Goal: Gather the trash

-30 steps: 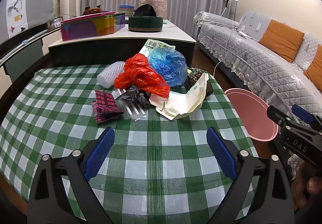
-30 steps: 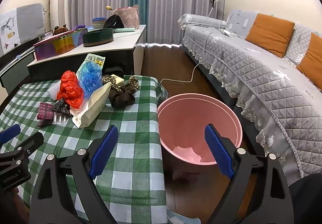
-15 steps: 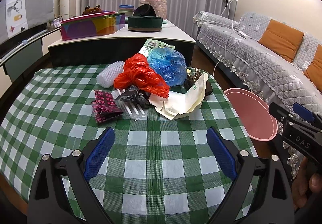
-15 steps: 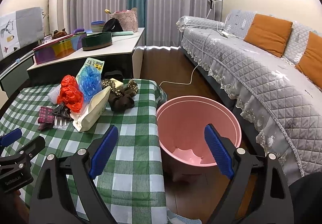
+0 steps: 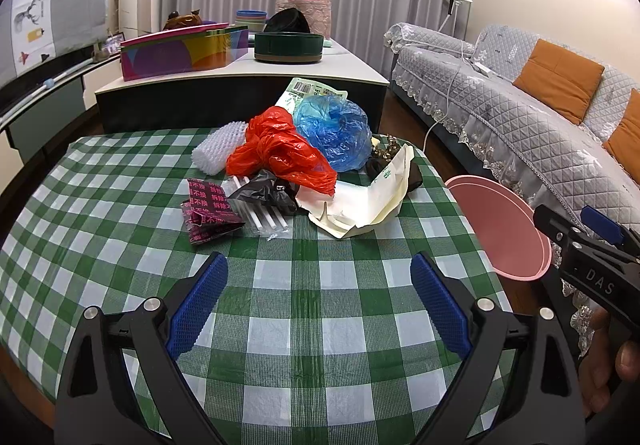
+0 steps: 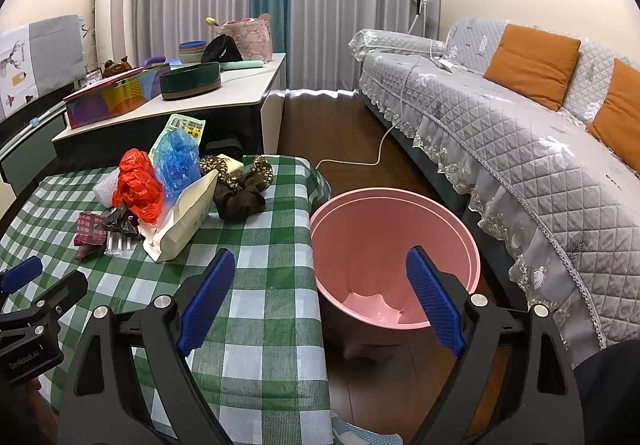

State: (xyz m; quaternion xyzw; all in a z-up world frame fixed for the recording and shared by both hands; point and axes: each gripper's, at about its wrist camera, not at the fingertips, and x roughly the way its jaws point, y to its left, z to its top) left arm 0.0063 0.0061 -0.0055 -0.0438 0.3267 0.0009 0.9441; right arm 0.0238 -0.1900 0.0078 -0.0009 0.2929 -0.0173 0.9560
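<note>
At centre frame, trash point(image 5: 288, 173) lies uncollected on the table point(image 5: 120, 245), the bin point(image 6: 394, 257) seemingly empty, both grippers point(image 5: 318, 305) point(image 6: 320, 301) spread wide, holding nothing.

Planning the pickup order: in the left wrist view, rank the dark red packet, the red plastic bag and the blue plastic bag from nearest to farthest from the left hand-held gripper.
1. Dark red packet: nearest the open left hand-held gripper, front left of the pile.
2. Red plastic bag: middle of the pile.
3. Blue plastic bag: farthest, back right.
</note>
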